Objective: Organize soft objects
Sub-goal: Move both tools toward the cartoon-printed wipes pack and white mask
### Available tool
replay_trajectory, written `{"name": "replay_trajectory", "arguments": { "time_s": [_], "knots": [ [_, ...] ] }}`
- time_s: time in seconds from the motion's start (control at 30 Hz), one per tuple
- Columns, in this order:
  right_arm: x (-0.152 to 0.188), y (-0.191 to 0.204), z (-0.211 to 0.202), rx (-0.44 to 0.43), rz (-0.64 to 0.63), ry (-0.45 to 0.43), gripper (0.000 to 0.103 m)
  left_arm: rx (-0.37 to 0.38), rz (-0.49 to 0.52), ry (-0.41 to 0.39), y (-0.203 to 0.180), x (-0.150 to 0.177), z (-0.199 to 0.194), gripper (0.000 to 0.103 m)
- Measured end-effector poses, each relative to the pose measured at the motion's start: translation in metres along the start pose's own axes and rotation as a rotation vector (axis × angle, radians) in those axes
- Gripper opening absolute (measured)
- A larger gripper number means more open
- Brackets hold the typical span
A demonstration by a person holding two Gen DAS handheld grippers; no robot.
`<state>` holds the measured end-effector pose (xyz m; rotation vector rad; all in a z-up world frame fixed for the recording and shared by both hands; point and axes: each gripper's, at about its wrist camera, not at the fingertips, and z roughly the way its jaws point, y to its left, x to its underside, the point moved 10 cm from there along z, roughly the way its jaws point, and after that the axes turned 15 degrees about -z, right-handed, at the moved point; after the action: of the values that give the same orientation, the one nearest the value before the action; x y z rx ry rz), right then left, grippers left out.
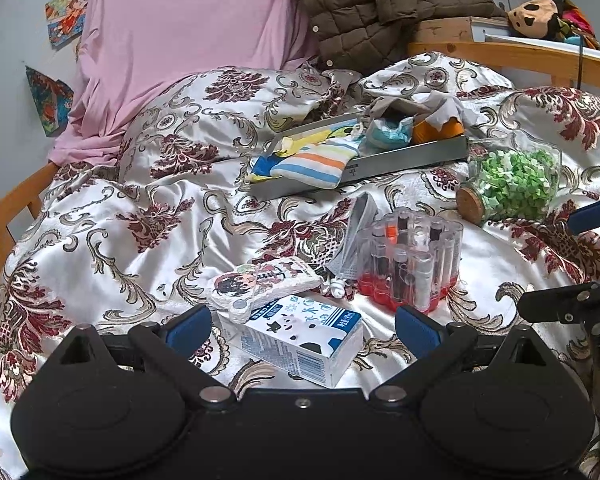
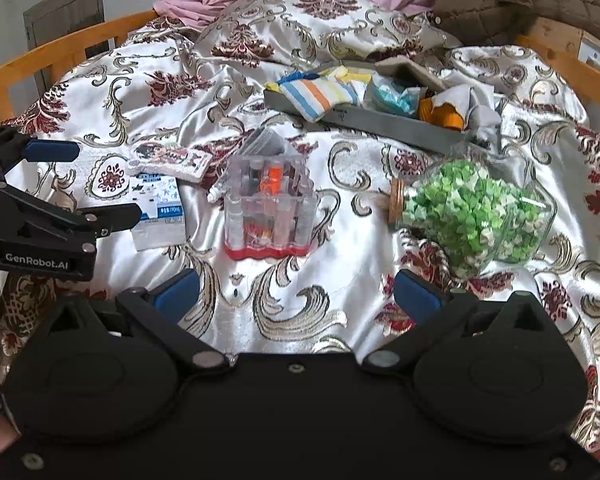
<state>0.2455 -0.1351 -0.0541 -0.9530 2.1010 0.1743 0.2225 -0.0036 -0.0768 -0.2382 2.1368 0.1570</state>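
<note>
A grey tray (image 1: 412,157) (image 2: 384,122) lies on the bed and holds a striped sock (image 1: 316,162) (image 2: 320,96), a teal bundle (image 1: 388,132) (image 2: 392,94), an orange item (image 1: 436,130) (image 2: 440,114) and a grey cloth (image 2: 476,100). My left gripper (image 1: 302,328) (image 2: 92,184) is open and hovers low over a milk carton (image 1: 300,340) (image 2: 160,208). A cartoon-print soft pouch (image 1: 264,284) (image 2: 168,158) leans on the carton's far edge. My right gripper (image 2: 296,294) (image 1: 556,260) is open above bare bedspread, nothing between its pads.
A clear case of small tubes (image 1: 412,264) (image 2: 270,208) stands mid-bed. A corked glass jar of green paper stars (image 1: 512,182) (image 2: 476,212) lies on its side to the right. Pink sheet (image 1: 172,32), brown quilted jacket (image 1: 372,4) and wooden bed rails (image 2: 60,48) border the bed.
</note>
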Motion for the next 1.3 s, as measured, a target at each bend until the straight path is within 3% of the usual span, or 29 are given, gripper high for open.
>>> {"name": "replay_trajectory", "arguments": {
  "time_s": [0.57, 1.07, 1.3],
  "knots": [
    [-0.033, -0.013, 0.009, 0.074, -0.019, -0.171, 0.102, -0.011, -0.086, -0.001, 0.019, -0.017, 0.009, 0.098],
    [-0.045, -0.018, 0.036, 0.096, -0.006, -0.209, 0.102, -0.037, -0.09, -0.023, 0.04, -0.05, 0.036, 0.098],
    [-0.06, -0.022, 0.052, 0.071, 0.024, -0.24, 0.102, -0.029, -0.101, 0.02, 0.056, -0.062, 0.064, 0.098]
  ]
}}
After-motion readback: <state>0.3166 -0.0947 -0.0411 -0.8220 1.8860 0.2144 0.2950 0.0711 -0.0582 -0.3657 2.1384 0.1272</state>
